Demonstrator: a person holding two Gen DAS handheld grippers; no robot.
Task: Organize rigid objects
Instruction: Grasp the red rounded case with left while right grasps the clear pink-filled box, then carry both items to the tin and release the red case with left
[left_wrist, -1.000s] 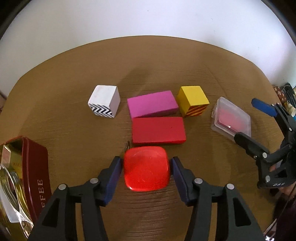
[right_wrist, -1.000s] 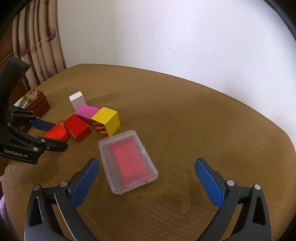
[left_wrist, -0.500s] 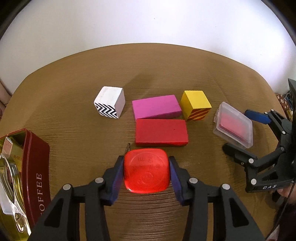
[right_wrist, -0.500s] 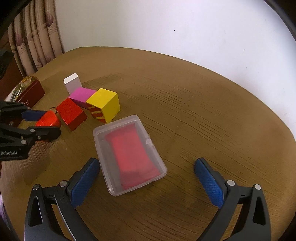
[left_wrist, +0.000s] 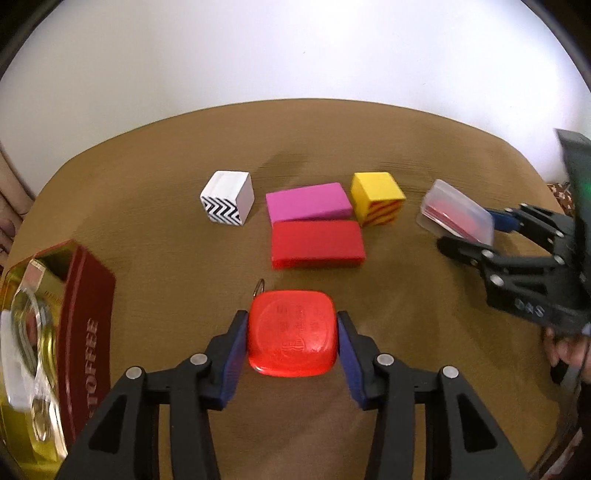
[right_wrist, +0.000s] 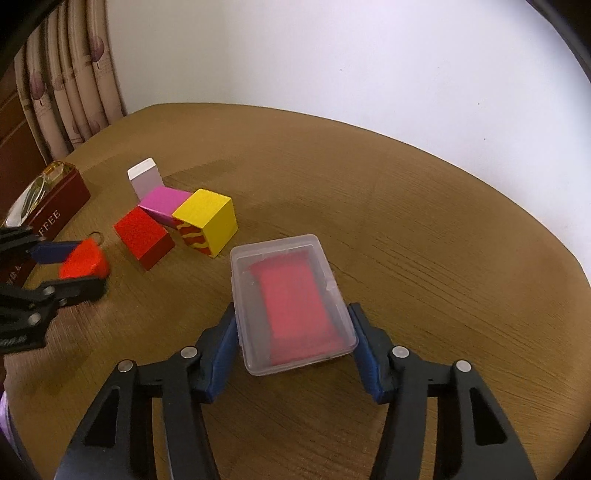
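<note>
Right gripper (right_wrist: 293, 332) jaws are closing on the clear plastic case (right_wrist: 291, 299) lying near the block row on the table (right_wrist: 406, 221), apparently for relocation, while left gripper (left_wrist: 291, 341) clamps the smaller red keychain tag (left_wrist: 292, 332) for likewise sorting.

Each fisheye looks steeply down along its own fingers, close over the round table (left_wrist: 166, 206). Both share the block cluster (yellow cube (left_wrist: 376, 197) (right_wrist: 207, 221) included), lying beyond the left fingertips, far left of the right ones.
</note>
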